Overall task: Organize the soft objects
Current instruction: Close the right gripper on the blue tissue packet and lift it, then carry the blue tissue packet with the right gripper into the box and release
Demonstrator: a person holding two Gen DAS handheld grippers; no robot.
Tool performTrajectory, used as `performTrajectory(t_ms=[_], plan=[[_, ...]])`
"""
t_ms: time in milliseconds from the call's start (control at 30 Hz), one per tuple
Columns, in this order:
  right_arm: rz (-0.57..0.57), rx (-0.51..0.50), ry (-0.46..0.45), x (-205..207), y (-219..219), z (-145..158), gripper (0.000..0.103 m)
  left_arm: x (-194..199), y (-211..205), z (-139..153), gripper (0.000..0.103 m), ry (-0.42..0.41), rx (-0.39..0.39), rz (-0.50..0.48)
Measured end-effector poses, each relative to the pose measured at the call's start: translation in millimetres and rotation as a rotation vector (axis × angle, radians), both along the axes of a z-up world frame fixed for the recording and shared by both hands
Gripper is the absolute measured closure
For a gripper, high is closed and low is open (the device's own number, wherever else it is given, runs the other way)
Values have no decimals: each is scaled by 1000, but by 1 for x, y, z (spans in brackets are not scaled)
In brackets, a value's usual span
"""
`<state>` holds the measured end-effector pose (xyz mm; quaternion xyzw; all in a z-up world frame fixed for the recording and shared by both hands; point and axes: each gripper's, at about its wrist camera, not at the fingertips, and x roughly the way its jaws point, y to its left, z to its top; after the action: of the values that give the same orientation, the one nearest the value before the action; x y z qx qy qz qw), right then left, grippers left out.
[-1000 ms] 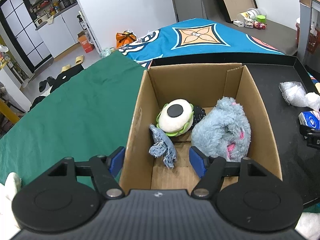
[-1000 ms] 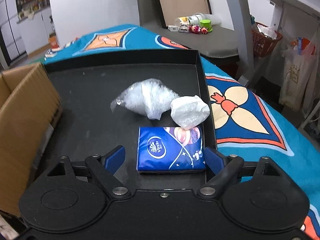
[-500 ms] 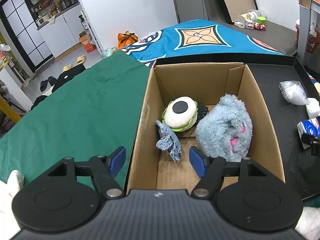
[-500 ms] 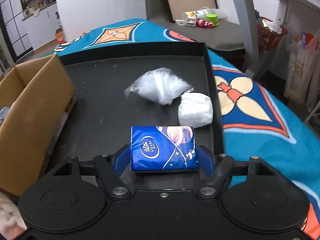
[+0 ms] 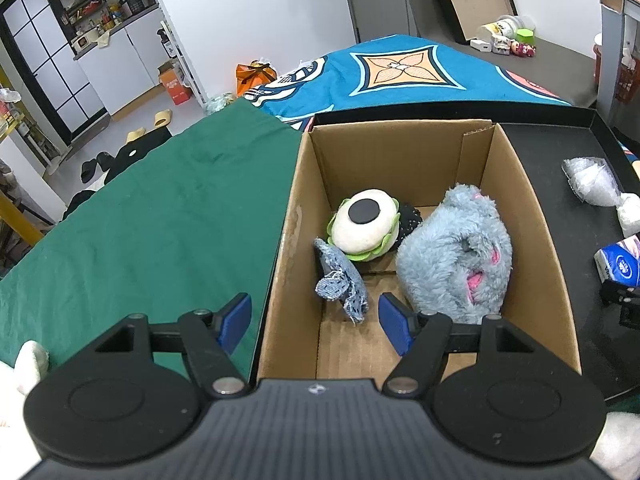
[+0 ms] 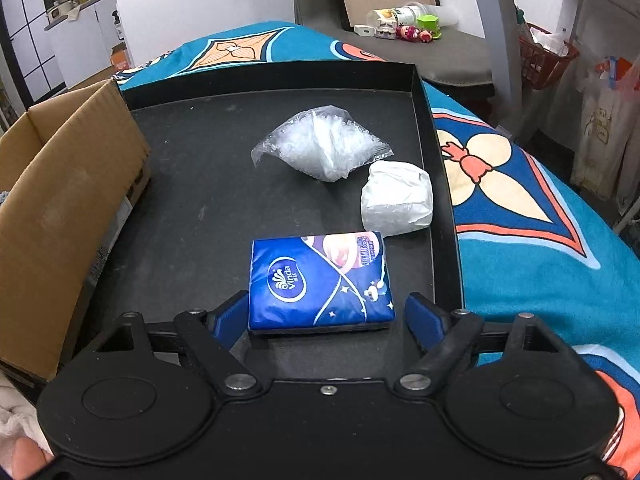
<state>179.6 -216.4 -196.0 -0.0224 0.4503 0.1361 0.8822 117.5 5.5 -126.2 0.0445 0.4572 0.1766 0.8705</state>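
A cardboard box (image 5: 536, 216) holds a grey-blue plush toy (image 5: 456, 256), a white and green plush with a black dot (image 5: 366, 230) and a denim scrap (image 5: 340, 280). My left gripper (image 5: 314, 320) is open and empty above the box's near left wall. In the right wrist view a blue tissue pack (image 6: 320, 280) lies on the black tray (image 6: 192, 184). My right gripper (image 6: 326, 318) is open with its fingers on either side of the pack's near end; the left finger touches it, the right stands apart. The pack also shows in the left wrist view (image 5: 620, 260).
A clear plastic bag (image 6: 324, 146) and a white wrapped bundle (image 6: 396, 198) lie on the tray beyond the pack. The box's side (image 6: 60, 200) stands at the tray's left. A green cloth (image 5: 140, 232) covers the table left of the box.
My right gripper closed in around the tissue pack, then its right finger drew a little away. The left gripper drifted left, so the box sits further right in its view.
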Motion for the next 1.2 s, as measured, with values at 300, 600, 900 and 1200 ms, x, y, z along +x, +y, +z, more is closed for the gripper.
performTrajectory(t_ms=[300,600,900,1200], plan=[[-26,59,-33,-2,-6,18,32,-6,3,3,34,-6,1,6],[2,125,-124,-7,2,53,32,-12,6,8,34,-11,1,5],[59,193,-214,-15,14,91,32,-10,5,11,34,-24,0,-3],[140,240,-267,-22,36,116,32,-18,9,11,34,-34,-38,-2]])
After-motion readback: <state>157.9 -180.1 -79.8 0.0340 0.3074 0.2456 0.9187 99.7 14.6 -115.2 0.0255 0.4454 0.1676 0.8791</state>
